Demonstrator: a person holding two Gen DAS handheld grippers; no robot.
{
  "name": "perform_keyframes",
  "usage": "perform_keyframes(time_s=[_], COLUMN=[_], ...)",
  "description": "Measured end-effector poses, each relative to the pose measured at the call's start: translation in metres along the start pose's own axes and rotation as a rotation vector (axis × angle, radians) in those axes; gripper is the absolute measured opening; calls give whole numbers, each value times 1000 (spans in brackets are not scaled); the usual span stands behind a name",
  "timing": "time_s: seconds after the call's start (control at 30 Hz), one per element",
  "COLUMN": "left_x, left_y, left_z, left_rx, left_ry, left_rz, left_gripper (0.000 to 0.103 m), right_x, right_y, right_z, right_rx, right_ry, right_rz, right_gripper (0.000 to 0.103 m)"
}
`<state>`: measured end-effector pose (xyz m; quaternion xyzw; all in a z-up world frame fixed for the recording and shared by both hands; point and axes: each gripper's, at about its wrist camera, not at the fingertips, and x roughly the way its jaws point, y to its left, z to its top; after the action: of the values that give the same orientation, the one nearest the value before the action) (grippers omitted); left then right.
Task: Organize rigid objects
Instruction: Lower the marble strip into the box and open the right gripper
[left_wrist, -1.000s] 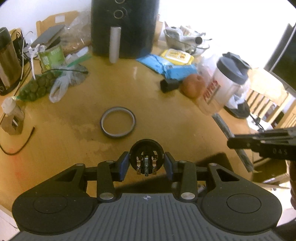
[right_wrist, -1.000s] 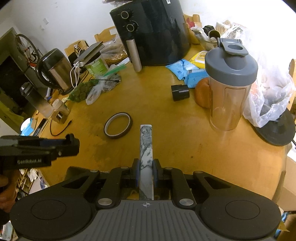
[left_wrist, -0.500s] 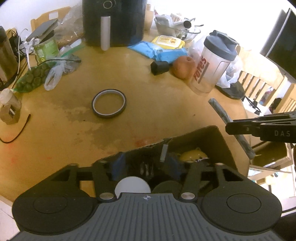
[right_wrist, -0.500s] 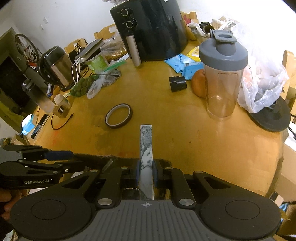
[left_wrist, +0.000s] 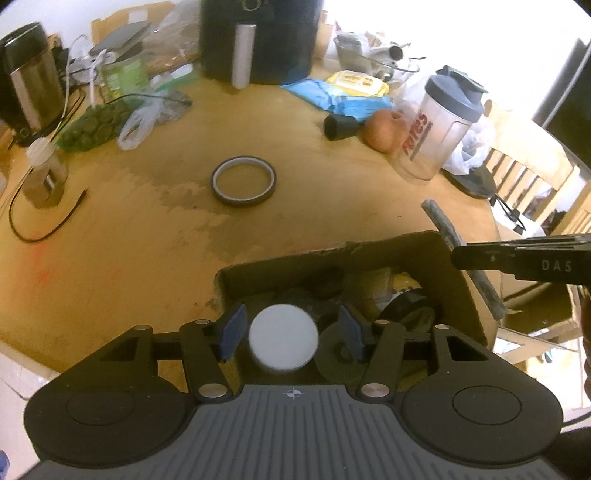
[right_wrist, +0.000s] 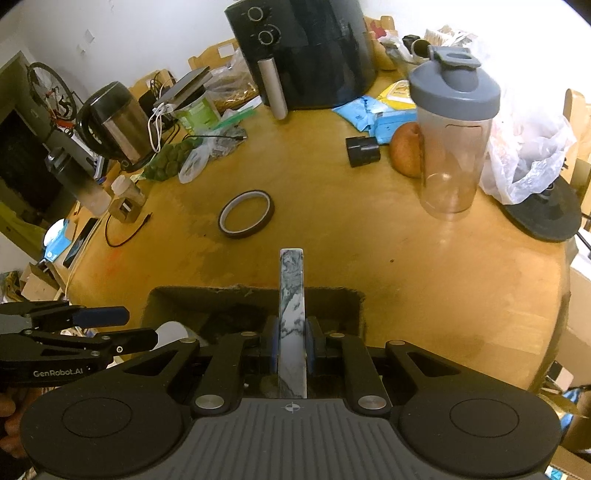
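A cardboard box (left_wrist: 458, 291) stands at the near table edge with several objects inside, among them a white round lid (left_wrist: 283, 336) and a black round piece (left_wrist: 325, 284). My left gripper (left_wrist: 291, 328) is open and empty over the box; it shows in the right wrist view (right_wrist: 110, 328). My right gripper (right_wrist: 291, 343) is shut on a grey marbled bar (right_wrist: 291, 295), held over the box (right_wrist: 177, 299). The bar also shows in the left wrist view (left_wrist: 443, 225). A tape ring (left_wrist: 243, 180) lies on the table, also in the right wrist view (right_wrist: 245, 213).
On the wooden table (left_wrist: 147, 229) stand a black air fryer (right_wrist: 303, 51), a shaker bottle (right_wrist: 454, 140), an apple (right_wrist: 406, 149), a small black cylinder (right_wrist: 364, 150), blue packets (left_wrist: 332, 98), a kettle (right_wrist: 114, 122), bagged greens (left_wrist: 96, 125) and a small jar (left_wrist: 44, 173).
My left gripper drew back over the box, opened and let go of the black round plug into it. My right gripper came back over the box with the bar.
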<state>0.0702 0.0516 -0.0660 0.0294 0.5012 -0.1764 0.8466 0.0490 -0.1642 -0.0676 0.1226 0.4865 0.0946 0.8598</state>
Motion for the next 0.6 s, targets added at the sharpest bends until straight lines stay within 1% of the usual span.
perform_keyframes(time_s=[0.2,0.37,0.47,0.6], left_x=[-6,-10,-13,-16], left_y=[14,25,30,36], left_z=[-5,-9,-10,-14], left_rx=[-40,-60,-76,-97], left_ry=[-15,-20,-24,-24], left_rz=[10,30,47,56], left_gripper=[54,54,54,54], right_x=[4,6,7,8], right_y=[17,34,45,62], right_z=[-2,-1,3,8], right_rx=[-19,-64,-119,-246], right_ry=[-3,-3,-3,2], right_rz=[7,15,27,46], right_gripper=[17,17,17,17])
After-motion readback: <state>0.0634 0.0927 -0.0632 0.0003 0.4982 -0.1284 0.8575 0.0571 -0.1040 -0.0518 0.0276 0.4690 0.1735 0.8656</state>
